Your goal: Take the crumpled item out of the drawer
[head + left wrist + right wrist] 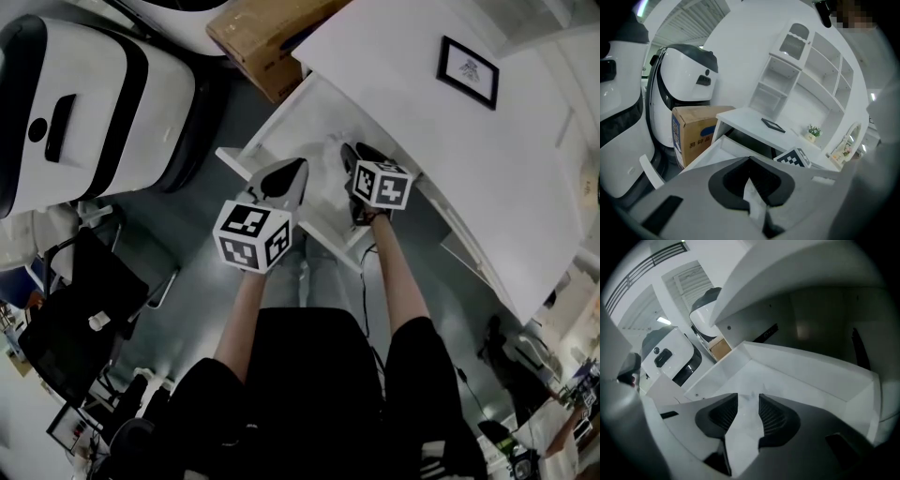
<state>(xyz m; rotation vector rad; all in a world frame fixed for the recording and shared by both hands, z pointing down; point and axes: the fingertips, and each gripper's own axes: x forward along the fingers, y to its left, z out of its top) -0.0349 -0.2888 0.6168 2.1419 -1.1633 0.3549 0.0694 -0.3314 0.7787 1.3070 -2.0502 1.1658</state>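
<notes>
See drawer pulled out from under white desk; judge the opening step done. Find crumpled item, pale, white on white & hard to pick out, lying inside on drawer floor, roughly mid-floor; not lifted yet.

Find R gripper down inside drawer w/ jaws apart at moderate width, the item between the tips; see no pad pressing on it, so no grip yet. Find L gripper at drawer's front rim, tips together; note a pale patch in the gap behind the tips, can't tell if a scrap or just drawer floor seen thru; prob. carrying nothing.

Put progress at about halfway; left to do: close on item, lift it over drawer walls, bring it out.

Edges & room: see low walls either side of R gripper inside drawer; see back wall & dark underside of desk close over drawer's far end, so expect the way out to be up & toward drawer front; note L gripper just beside R one at drawer front, so some crowding there. Spot cardboard box & big white machine beyond drawer's left side, well apart; no obstacle. Expect item to be thin & soft; may pinch only a corner or scrape drawer floor.
</notes>
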